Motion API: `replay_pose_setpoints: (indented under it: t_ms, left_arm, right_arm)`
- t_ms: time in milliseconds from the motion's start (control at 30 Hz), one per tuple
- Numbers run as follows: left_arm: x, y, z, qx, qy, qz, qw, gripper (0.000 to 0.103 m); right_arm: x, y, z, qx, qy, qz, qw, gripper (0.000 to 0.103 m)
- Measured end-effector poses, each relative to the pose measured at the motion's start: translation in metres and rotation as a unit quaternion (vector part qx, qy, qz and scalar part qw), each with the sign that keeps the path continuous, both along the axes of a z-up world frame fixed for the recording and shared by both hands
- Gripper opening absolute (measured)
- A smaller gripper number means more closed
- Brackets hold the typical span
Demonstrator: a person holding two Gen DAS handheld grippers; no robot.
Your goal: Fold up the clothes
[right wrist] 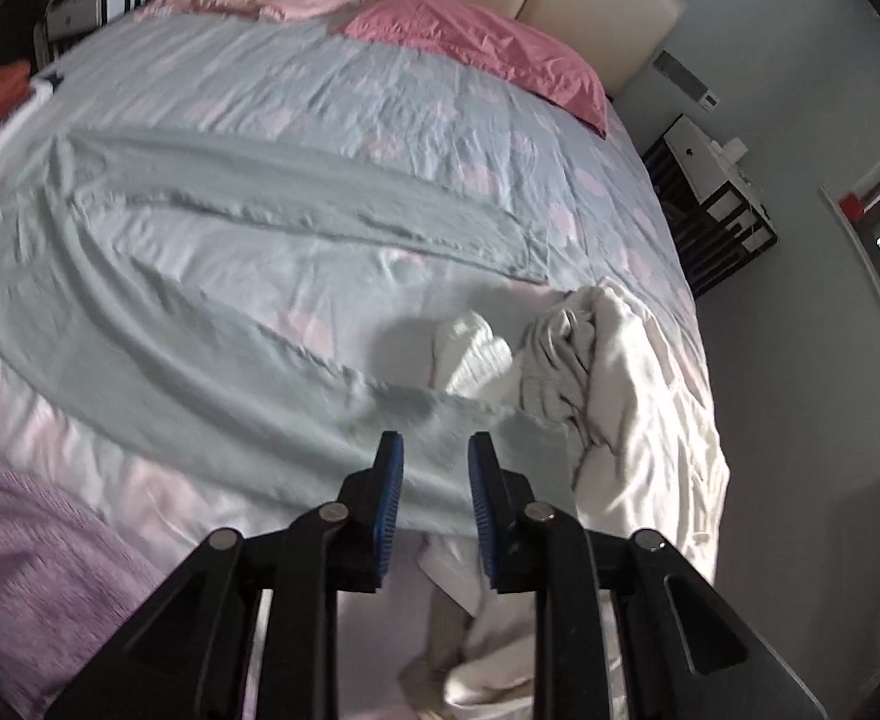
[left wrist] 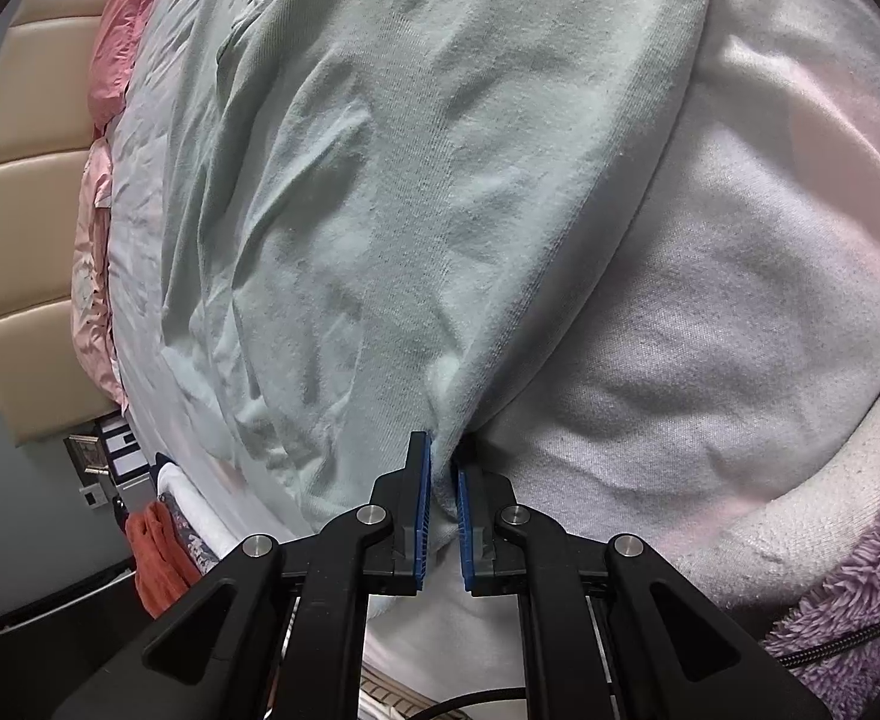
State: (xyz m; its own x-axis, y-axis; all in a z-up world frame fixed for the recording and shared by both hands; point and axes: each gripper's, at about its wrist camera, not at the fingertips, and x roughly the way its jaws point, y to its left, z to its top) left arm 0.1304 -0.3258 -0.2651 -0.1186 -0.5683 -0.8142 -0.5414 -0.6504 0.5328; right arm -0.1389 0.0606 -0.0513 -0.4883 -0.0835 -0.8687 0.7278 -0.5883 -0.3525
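The left gripper (left wrist: pixel 440 474) is clamped on the mint garment's (left wrist: pixel 380 210) edge at six o'clock, seemingly anchoring it on the bed (right wrist: pixel 410 96), while the right gripper (right wrist: pixel 434 468) hangs empty, jaws apart.

right gripper (right wrist: pixel 434 480), jaws apart and empty, above a pale green garment (right wrist: pixel 212 312) spread across the bed (right wrist: pixel 380 102); crumpled cream clothes (right wrist: pixel 608 372) near its right edge, pink pillows (right wrist: pixel 488 54) at the headboard.
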Motion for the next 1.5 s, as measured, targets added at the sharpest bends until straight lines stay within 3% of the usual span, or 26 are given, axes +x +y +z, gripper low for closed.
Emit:
replay_pose_setpoints:
  t_ms: [100, 233, 467, 633, 867, 967, 1067, 1100, 1133, 1333, 1500]
  left_arm:
    - [0.0, 0.001, 0.0, 0.001, -0.001, -0.001, 1.0, 0.008]
    - [0.001, 0.002, -0.002, -0.006, -0.003, -0.007, 0.9999, 0.009]
    - [0.0, 0.004, -0.005, -0.011, -0.009, -0.012, 0.9998, 0.009]
    - [0.0, 0.004, -0.006, -0.014, -0.01, -0.013, 0.9998, 0.009]
    - [-0.001, 0.004, -0.005, -0.01, -0.011, -0.009, 0.9998, 0.009]
    - [-0.002, 0.0, -0.001, -0.002, -0.006, -0.002, 1.0, 0.01]
    - [-0.002, -0.001, 0.004, 0.004, 0.003, 0.001, 1.0, 0.01]
    - [-0.003, -0.002, 0.006, 0.004, 0.01, 0.001, 0.9999, 0.01]
    - [-0.003, -0.002, 0.009, 0.003, 0.019, 0.001, 0.9998, 0.01]
    - [-0.007, -0.013, 0.037, 0.005, 0.081, 0.033, 0.9962, 0.009]
    - [-0.01, -0.033, 0.069, 0.033, 0.139, 0.098, 0.985, 0.009]
  right_arm:
    - [0.0, 0.022, -0.033, 0.043, -0.048, 0.022, 0.998, 0.023]
    - [0.011, 0.048, -0.071, 0.122, -0.029, 0.041, 0.991, 0.023]
    - [0.008, 0.089, -0.096, 0.188, -0.007, 0.092, 0.978, 0.024]
    - [-0.002, 0.093, -0.105, 0.213, 0.04, 0.102, 0.971, 0.029]
    - [-0.001, 0.065, -0.143, 0.277, 0.116, 0.176, 0.938, 0.029]
    - [-0.007, 0.056, -0.158, 0.287, 0.14, 0.19, 0.928, 0.029]
    - [-0.014, 0.052, -0.167, 0.293, 0.139, 0.188, 0.927, 0.025]
    - [-0.015, 0.051, -0.168, 0.293, 0.14, 0.186, 0.927, 0.015]
    - [-0.015, 0.05, -0.168, 0.291, 0.142, 0.182, 0.929, 0.011]
    - [-0.011, 0.044, -0.138, 0.243, 0.201, 0.145, 0.938, 0.003]
    - [-0.021, 0.042, -0.12, 0.231, 0.235, 0.095, 0.939, 0.0]
